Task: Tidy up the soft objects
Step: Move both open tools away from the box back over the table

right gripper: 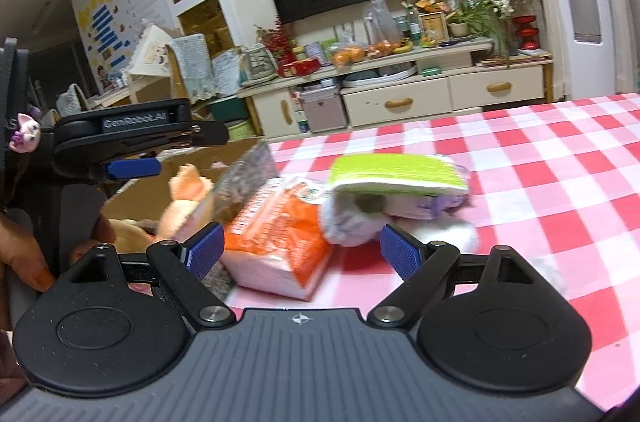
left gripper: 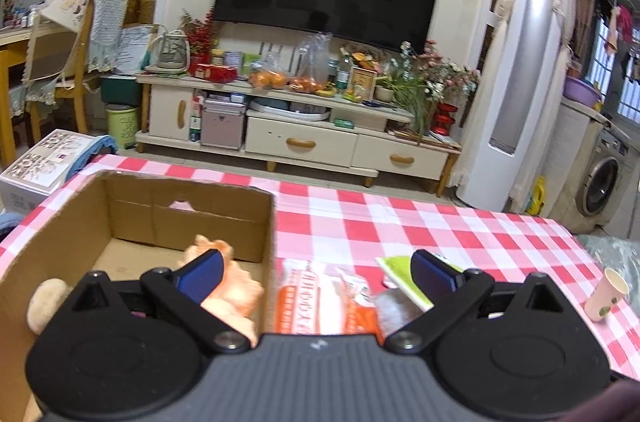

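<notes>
An open cardboard box (left gripper: 160, 214) stands at the table's left and holds an orange plush toy (left gripper: 228, 286) and a beige plush (left gripper: 46, 302). My left gripper (left gripper: 316, 270) is open, its left finger over the box and its right finger over a green-topped pack (left gripper: 400, 274). An orange tissue pack (left gripper: 316, 298) lies just right of the box. In the right wrist view my right gripper (right gripper: 300, 246) is open just short of the orange tissue pack (right gripper: 280, 234). A white-and-purple soft bundle (right gripper: 352, 222) lies under the green-topped pack (right gripper: 396, 174).
The table wears a red-and-white checked cloth (left gripper: 440, 230). A paper cup (left gripper: 606, 296) stands near the right edge. A hand (right gripper: 24, 254) holds the left gripper (right gripper: 156, 158) above the box (right gripper: 132, 198). A TV cabinet (left gripper: 300, 142) stands beyond the table.
</notes>
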Demonstrator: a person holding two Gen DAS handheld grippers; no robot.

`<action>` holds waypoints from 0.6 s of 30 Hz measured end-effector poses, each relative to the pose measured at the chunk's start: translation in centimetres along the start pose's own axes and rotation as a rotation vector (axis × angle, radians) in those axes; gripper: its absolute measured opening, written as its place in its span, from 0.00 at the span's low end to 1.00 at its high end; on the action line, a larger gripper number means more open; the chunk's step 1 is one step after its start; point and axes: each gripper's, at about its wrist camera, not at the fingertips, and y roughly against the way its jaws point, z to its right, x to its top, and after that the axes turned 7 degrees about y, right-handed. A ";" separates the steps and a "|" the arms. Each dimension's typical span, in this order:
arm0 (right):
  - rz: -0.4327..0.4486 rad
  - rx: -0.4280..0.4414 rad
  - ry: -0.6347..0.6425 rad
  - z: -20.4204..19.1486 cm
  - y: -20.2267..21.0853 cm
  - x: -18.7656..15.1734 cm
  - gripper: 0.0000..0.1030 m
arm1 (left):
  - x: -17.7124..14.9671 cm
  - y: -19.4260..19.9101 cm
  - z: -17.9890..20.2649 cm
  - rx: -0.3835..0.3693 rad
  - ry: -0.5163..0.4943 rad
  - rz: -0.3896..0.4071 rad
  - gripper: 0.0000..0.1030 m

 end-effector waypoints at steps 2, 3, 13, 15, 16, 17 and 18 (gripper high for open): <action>0.004 -0.027 0.005 0.2 0.3 -0.3 1.00 | -0.3 -0.1 0.7 -0.012 -0.018 -0.007 0.97; 0.005 -0.041 0.008 0.3 0.4 -0.4 1.00 | -0.5 -0.1 1.0 -0.017 -0.029 -0.010 0.97; 0.005 -0.153 -0.003 2.0 1.0 -1.1 1.00 | -1.6 -0.6 3.5 -0.056 -0.078 -0.037 0.97; 0.004 -0.175 0.000 2.4 1.0 -1.2 1.00 | -1.7 -0.8 3.9 -0.063 -0.082 -0.046 0.97; 0.004 -0.188 0.004 2.6 1.2 -1.4 1.00 | -1.9 -0.9 4.2 -0.066 -0.082 -0.051 0.96; 0.004 -0.199 0.007 2.6 1.4 -1.6 1.00 | -2.0 -1.0 4.3 -0.069 -0.082 -0.055 0.96; 0.001 -0.211 0.012 2.8 1.4 -1.7 1.00 | -2.1 -1.1 4.5 -0.072 -0.081 -0.060 0.97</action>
